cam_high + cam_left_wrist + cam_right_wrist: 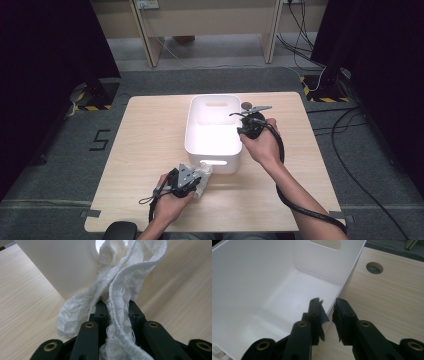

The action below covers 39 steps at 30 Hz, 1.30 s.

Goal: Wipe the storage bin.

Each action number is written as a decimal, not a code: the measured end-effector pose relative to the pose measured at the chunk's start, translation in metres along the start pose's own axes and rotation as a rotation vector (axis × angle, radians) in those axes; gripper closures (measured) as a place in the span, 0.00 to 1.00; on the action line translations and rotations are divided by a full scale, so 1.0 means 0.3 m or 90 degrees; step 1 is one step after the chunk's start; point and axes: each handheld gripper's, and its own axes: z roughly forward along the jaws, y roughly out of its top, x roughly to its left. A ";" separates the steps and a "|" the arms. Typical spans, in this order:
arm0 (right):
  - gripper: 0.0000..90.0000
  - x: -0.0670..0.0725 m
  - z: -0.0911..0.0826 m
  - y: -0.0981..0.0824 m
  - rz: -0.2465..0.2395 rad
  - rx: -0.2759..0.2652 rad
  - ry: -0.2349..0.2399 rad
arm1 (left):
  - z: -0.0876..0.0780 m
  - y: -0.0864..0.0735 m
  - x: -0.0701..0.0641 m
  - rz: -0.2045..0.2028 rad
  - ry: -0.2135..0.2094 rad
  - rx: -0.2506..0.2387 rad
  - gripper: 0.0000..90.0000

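**Risk: cloth snagging on the bin wall, bin tipping on the lift-over**

The white knitted cloth [117, 297] is sitting bunched between the left gripper's [196, 181] jaws, which are pinching it tight; loose folds and a thick hem are hanging out in front, brushing the near wall of the white plastic bin [212, 152] just below its handle slot. That puts the cloth at the near edge of the wooden table [145, 150], outside the bin, on its near-left corner.

The right gripper [245, 125] is straddling the bin's right wall, one jaw inside and one outside. A gap is showing between the outer pad and the rim, so I'm reading the jaws as spread around the wall, not clamped on it; can't tell for certain.

What I'm worrying about:
- Grip is taking only part of the bundle. The trailing folds are likely dragging on the rim or catching in the handle slot if the cloth goes up and over, pulling it out of the jaws.
- If the right jaws aren't actually bracing the wall, any snag is shoving or tipping the light, empty bin to the far side.
- Low lift means the dangling hem is draping over the edge, half in, half out.
- The far-right cable hole [374, 267] in the table isn't a factor.
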 end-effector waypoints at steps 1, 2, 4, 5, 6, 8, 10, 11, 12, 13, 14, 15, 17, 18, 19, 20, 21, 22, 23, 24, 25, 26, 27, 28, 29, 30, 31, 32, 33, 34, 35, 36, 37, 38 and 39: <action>0.84 -0.001 0.000 0.000 -0.001 0.000 0.000 | -0.003 0.000 -0.001 -0.003 0.003 -0.005 0.83; 0.84 -0.001 0.000 0.000 -0.001 0.000 0.001 | -0.011 0.002 -0.001 -0.006 0.008 -0.009 0.83; 0.84 -0.001 0.000 0.000 -0.004 0.000 0.000 | -0.024 0.008 -0.002 -0.011 0.010 -0.018 0.83; 0.84 0.000 0.000 0.001 -0.004 0.000 0.000 | -0.031 0.012 -0.002 -0.010 0.013 -0.024 0.83; 0.84 -0.001 0.000 0.001 -0.005 0.001 0.000 | -0.038 0.018 -0.003 -0.012 0.015 -0.031 0.83; 0.84 0.000 0.000 0.001 -0.002 0.001 0.000 | -0.054 0.030 -0.003 -0.015 0.015 -0.042 0.83; 0.84 0.000 0.000 0.001 0.000 0.002 0.001 | -0.066 0.041 -0.004 -0.016 0.019 -0.051 0.83; 0.84 0.000 0.000 0.001 0.001 0.002 0.002 | -0.074 0.046 -0.003 -0.016 0.021 -0.054 0.83; 0.84 0.000 0.000 0.001 0.000 0.002 0.002 | -0.080 0.051 -0.004 -0.017 0.022 -0.058 0.83; 0.84 0.000 0.000 0.001 0.000 0.002 0.001 | -0.089 0.057 -0.002 -0.014 0.024 -0.059 0.83; 0.84 0.000 0.000 0.002 -0.003 0.002 0.000 | -0.093 0.060 -0.005 -0.020 0.027 -0.065 0.83; 0.84 0.000 0.000 0.002 -0.003 0.003 0.000 | -0.098 0.064 -0.004 -0.018 0.029 -0.068 0.83; 0.84 0.000 0.000 0.002 -0.002 0.003 0.001 | -0.108 0.070 -0.005 -0.018 0.032 -0.071 0.83; 0.84 0.000 0.000 0.002 -0.003 0.002 0.000 | -0.110 0.073 -0.006 -0.019 0.034 -0.077 0.83; 0.84 0.000 0.000 0.002 -0.002 0.003 0.001 | -0.117 0.077 -0.005 -0.017 0.034 -0.075 0.83; 0.84 0.000 0.000 0.002 -0.002 0.003 0.001 | -0.118 0.079 -0.007 -0.019 0.037 -0.082 0.83; 0.84 0.000 0.000 0.002 -0.002 0.003 0.001 | -0.124 0.083 -0.007 -0.018 0.038 -0.084 0.83; 0.84 0.000 0.000 0.002 -0.003 0.002 0.000 | -0.127 0.085 -0.008 -0.020 0.039 -0.092 0.83; 0.84 0.000 0.000 0.001 -0.003 0.002 0.000 | -0.135 0.091 -0.009 -0.019 0.040 -0.092 0.83; 0.84 0.000 0.000 0.002 -0.004 0.001 0.000 | -0.140 0.094 -0.009 -0.021 0.043 -0.098 0.83; 0.84 0.000 0.000 0.002 -0.003 0.002 0.000 | -0.145 0.098 -0.009 -0.020 0.045 -0.100 0.83; 0.84 0.001 0.000 0.002 -0.003 0.003 0.000 | -0.149 0.101 -0.009 -0.019 0.046 -0.101 0.83; 0.84 0.001 0.000 0.002 -0.004 0.003 -0.001 | -0.150 0.104 -0.009 -0.018 0.045 -0.101 0.83; 0.84 0.001 0.000 0.002 -0.005 0.002 -0.002 | -0.148 0.105 -0.008 -0.018 0.045 -0.101 0.83; 0.84 0.001 0.000 0.002 -0.004 0.003 -0.002 | -0.147 0.105 -0.008 -0.017 0.046 -0.099 0.83; 0.84 0.002 0.000 0.002 -0.005 0.003 -0.002 | -0.146 0.106 -0.009 -0.016 0.046 -0.100 0.83; 0.84 0.002 0.000 0.002 -0.005 0.004 -0.002 | -0.146 0.107 -0.011 -0.017 0.046 -0.100 0.83; 0.84 0.001 0.000 0.002 -0.005 0.004 -0.002 | -0.145 0.108 -0.012 -0.016 0.046 -0.098 0.83; 0.84 0.001 0.000 0.002 -0.005 0.004 -0.002 | -0.144 0.110 -0.014 -0.015 0.045 -0.100 0.83; 0.84 0.001 0.000 0.002 -0.006 0.004 -0.002 | -0.144 0.111 -0.014 -0.013 0.046 -0.099 0.83; 0.84 0.001 0.000 0.002 -0.006 0.004 -0.003 | -0.143 0.113 -0.017 -0.014 0.045 -0.099 0.83; 0.84 0.002 0.000 0.003 -0.006 0.004 -0.003 | -0.141 0.116 -0.016 -0.005 0.046 -0.104 0.83; 0.84 0.003 0.000 0.002 -0.005 0.004 -0.004 | -0.141 0.117 -0.020 -0.011 0.043 -0.098 0.83; 0.84 0.003 0.000 0.003 -0.006 0.004 -0.004 | -0.138 0.119 -0.019 -0.002 0.045 -0.102 0.83; 0.84 0.003 0.000 0.003 -0.006 0.004 -0.004 | -0.136 0.120 -0.025 -0.009 0.041 -0.098 0.83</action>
